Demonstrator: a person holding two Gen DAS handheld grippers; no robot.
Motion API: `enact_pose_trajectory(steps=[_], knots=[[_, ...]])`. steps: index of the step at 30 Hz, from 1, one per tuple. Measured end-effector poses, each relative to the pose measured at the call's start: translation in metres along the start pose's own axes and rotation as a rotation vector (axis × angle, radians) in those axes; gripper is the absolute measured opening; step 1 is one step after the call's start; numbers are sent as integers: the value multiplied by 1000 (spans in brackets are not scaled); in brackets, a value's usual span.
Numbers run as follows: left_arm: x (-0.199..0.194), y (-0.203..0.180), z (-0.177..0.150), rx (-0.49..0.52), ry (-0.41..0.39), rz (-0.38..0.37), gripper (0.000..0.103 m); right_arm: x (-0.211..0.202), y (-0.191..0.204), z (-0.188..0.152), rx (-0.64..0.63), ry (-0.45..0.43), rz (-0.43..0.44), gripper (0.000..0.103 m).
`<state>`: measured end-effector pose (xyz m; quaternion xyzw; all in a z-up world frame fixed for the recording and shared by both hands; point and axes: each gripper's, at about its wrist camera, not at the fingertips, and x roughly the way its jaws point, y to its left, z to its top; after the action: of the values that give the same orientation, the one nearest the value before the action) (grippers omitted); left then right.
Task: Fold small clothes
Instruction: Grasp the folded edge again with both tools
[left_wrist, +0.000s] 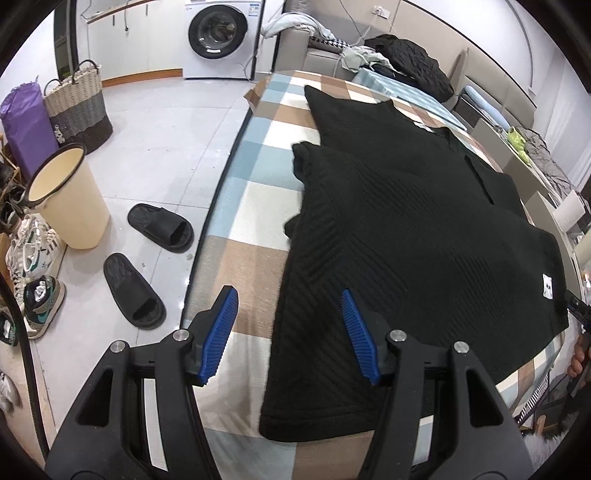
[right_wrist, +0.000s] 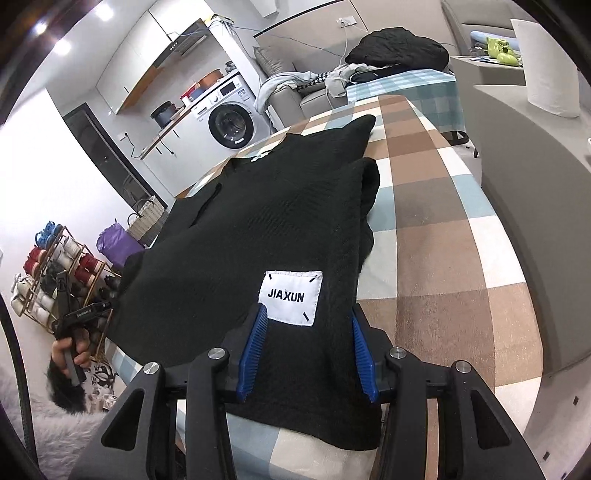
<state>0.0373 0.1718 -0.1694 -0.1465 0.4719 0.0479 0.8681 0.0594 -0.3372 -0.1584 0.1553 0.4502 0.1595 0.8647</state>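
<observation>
A bed with a checked blue, brown and cream cover (left_wrist: 255, 206) fills the room's middle, with a washing machine (left_wrist: 221, 37) against the far wall. On the cover lies a black knit garment (left_wrist: 406, 221), spread flat, its sleeves folded in over the body.

The left gripper (left_wrist: 289, 314) hangs over the garment's near hem corner, blue pads (left_wrist: 221, 332) spread apart with nothing between them; one pad is over bare cover, the other over the knit. The right gripper (right_wrist: 306, 332) is spread too, its fingers straddling the opposite hem corner just below a white label (right_wrist: 293, 297); whether the pads touch the cloth cannot be told.

Only the left view shows the floor: two black slippers (left_wrist: 160, 229), a cream bin (left_wrist: 70, 199), a woven basket (left_wrist: 79, 103). Only the right view shows a shoe rack (right_wrist: 62, 266) and the person's hand (right_wrist: 72, 350) on the left gripper's handle, its jaws cut off behind the garment's edge.
</observation>
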Motion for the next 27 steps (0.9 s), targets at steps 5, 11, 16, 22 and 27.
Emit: enact_pose_trajectory(steps=[5, 11, 16, 22, 27], knots=[[5, -5, -4, -4, 2, -16, 20, 0, 5, 2, -30, -41, -47, 10], [-12, -3, 4, -34, -92, -16, 3, -17, 19, 12, -63, -159, -45, 3], [-33, -7, 29, -50, -187, -53, 3, -30, 24, 31, -24, -257, -14, 3], [-35, -16, 76, -41, -264, -85, 3, -24, 22, 78, 47, -347, -25, 3], [-12, -20, 125, -42, -280, -87, 3, 1, 16, 125, 129, -369, -91, 3]])
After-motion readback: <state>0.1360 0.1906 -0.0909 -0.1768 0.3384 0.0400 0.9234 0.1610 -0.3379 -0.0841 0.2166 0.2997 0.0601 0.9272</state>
